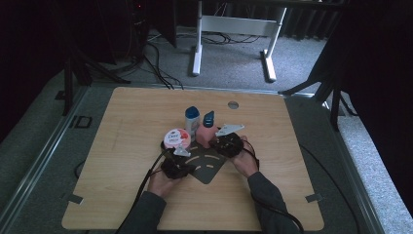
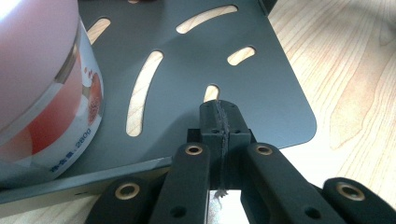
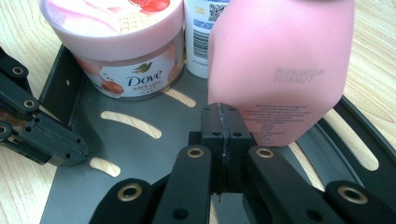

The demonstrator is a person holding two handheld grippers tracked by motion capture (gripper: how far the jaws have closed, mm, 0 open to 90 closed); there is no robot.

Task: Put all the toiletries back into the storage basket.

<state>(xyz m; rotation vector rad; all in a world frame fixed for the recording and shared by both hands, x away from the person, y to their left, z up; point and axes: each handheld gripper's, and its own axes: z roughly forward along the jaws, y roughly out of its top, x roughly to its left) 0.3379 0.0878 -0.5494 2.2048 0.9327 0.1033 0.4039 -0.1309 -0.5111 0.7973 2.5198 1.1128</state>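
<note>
The left gripper [image 2: 219,121], jaws pressed together, is pinching the near edge of the dark slotted tray [image 2: 261,70] while the right gripper [image 3: 223,126], likewise closed, is steadying its right edge beside the pink bottle [image 3: 280,70], keeping the loaded tray level.

Dim high view, brighter close views, soft blur

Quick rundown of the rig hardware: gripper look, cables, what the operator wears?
Both units are black. The left gripper and right gripper each carry a grey three-cornered plate on top and trail a black cable. Up close, the linkage arms have brass-coloured pivot bushings, and the black fingers end in blocky pads. The operator's sleeves are dark grey.
</note>
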